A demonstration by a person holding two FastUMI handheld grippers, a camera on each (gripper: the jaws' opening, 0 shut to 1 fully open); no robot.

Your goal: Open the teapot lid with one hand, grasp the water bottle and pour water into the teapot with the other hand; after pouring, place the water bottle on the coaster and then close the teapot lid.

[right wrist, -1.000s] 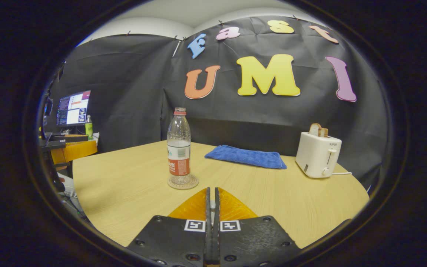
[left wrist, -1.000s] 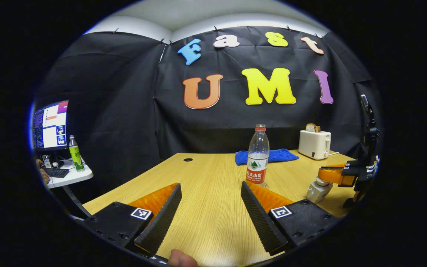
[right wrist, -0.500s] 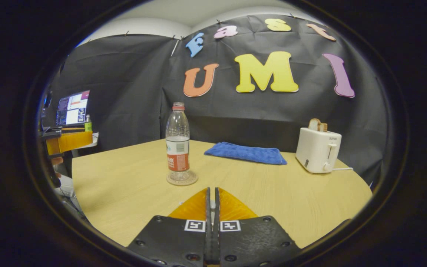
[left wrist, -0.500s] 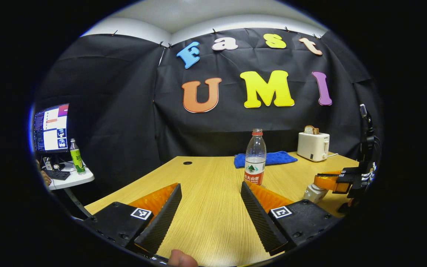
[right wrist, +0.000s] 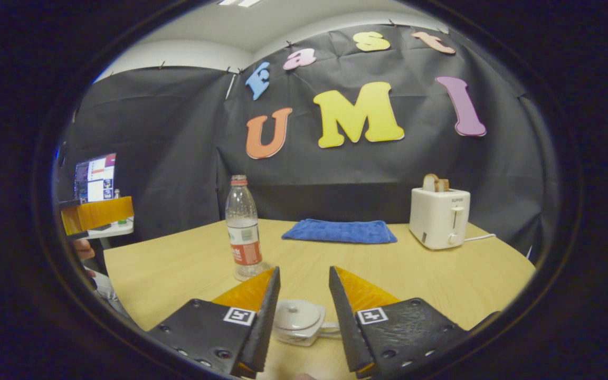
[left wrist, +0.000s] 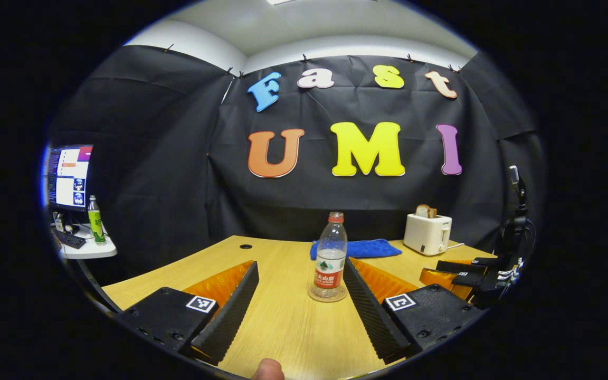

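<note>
The water bottle (left wrist: 330,255) stands upright on the round coaster (left wrist: 327,294) on the wooden table (left wrist: 283,327), its clear body less than half full of water, with the blue cloth (left wrist: 354,248) and the toaster (left wrist: 428,235) holding a bread slice behind it. The left gripper (left wrist: 300,303) has its fingers spread wide, the bottle ahead between them, untouched. The right gripper (right wrist: 302,311) is also parted, above the white teapot (right wrist: 298,322), whose lid (right wrist: 296,315) sits in place, nearer than the bottle.

A white toaster (right wrist: 439,219) holding bread is set near the table's (right wrist: 441,279) far edge, just beside a folded blue towel (right wrist: 339,231). A monitor (left wrist: 68,177) and a green bottle (left wrist: 93,220) are seen on a side desk (left wrist: 85,250).
</note>
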